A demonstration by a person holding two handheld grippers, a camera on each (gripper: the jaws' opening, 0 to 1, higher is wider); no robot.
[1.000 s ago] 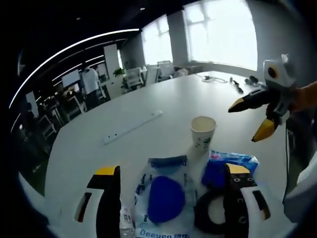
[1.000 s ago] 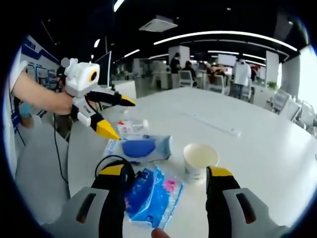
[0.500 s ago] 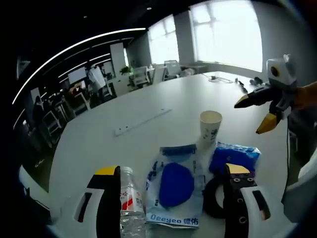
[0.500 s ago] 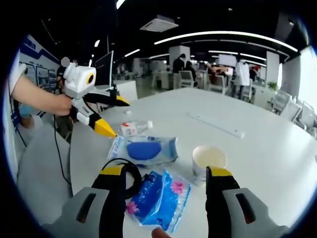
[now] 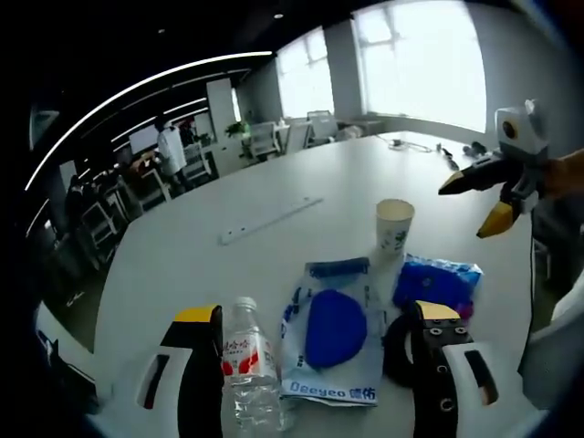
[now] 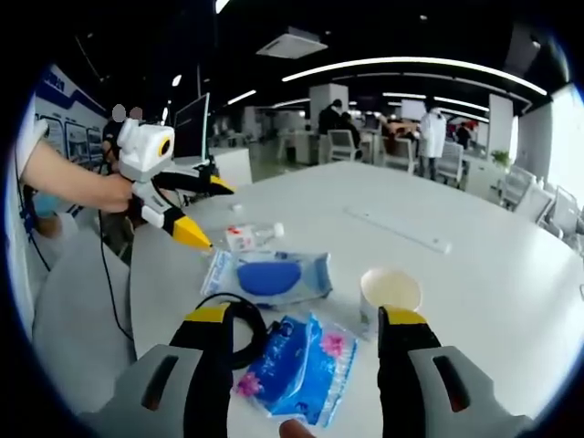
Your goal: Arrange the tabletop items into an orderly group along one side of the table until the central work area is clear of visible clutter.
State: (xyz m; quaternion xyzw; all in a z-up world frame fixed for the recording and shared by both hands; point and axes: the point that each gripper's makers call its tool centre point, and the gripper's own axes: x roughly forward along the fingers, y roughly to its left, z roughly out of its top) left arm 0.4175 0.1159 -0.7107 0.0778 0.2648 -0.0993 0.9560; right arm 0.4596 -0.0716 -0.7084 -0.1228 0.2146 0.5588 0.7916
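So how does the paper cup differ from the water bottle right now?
The paper cup stands upright with its mouth open, while the water bottle lies on its side with a white cap on. The cup is opaque, pale paper with a small print; the bottle is clear plastic with a red and white label. In the left gripper view the bottle lies close by the jaws, and the cup stands farther off, beyond the blue packets. Both rest on the white table, ungripped.

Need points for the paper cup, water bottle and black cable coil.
paper cup (image 5: 394,225), left gripper view, on its side wall.
water bottle (image 5: 248,360), left gripper view, on its label.
black cable coil (image 6: 248,321), right gripper view, on the loop's right arc.
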